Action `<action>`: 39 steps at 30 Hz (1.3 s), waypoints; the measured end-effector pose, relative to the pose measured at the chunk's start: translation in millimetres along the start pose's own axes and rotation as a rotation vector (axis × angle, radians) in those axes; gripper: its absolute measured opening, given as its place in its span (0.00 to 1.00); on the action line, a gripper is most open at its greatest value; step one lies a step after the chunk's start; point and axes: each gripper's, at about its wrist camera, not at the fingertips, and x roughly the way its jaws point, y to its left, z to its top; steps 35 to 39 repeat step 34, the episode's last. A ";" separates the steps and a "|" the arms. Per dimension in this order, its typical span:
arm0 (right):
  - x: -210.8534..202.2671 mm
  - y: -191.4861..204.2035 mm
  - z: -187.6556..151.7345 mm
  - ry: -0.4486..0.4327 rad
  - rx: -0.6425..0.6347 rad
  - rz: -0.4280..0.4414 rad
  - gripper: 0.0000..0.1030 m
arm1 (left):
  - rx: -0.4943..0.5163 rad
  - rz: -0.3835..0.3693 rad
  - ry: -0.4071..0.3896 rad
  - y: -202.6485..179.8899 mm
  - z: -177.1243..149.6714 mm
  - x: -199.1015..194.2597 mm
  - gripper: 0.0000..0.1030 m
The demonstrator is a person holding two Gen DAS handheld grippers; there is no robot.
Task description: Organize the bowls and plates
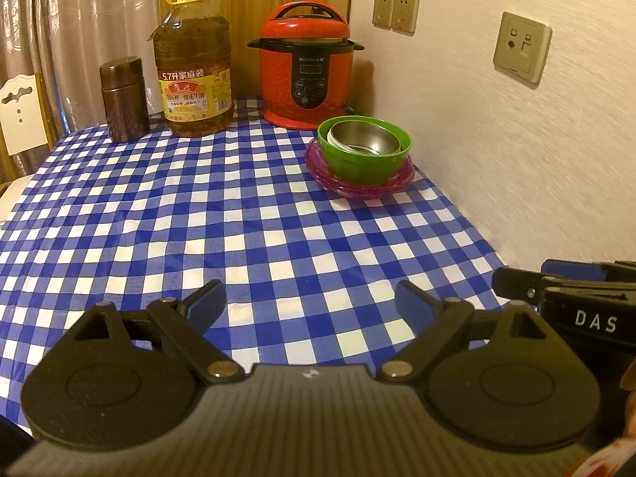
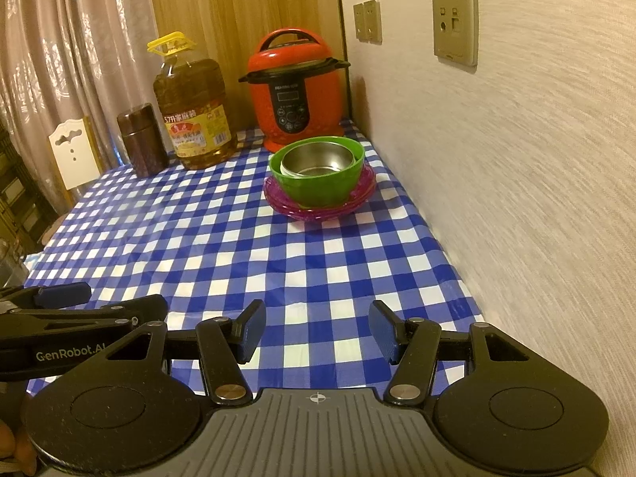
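Both the left gripper [image 1: 311, 304] and right gripper [image 2: 317, 332] hang spread, empty. Far right, steel bowl [image 1: 365, 138] nests inside green bowl [image 1: 363, 155] on purple plates [image 1: 359, 187], their centres hidden.

Red cooker [image 1: 305, 67], oil jug [image 1: 192, 63], brown canister [image 1: 123, 99] on checkered cloth [image 1: 179, 218].

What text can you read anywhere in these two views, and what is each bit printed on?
"5.7升家庭装": top band of the label on the cooking oil bottle.
"DAS": side of the right gripper, seen from the left wrist.
"GenRobot.AI": side of the left gripper, seen from the right wrist; its last letter is partly hidden.
Red pressure cooker: brand line and button labels too blurred to read.
Smaller print on the oil label: unreadable.
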 end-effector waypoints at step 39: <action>0.1 -1.9 -1.5 0.005 0.003 -0.002 0.56 | -0.005 -0.007 -0.008 -0.9 -0.8 -1.9 0.89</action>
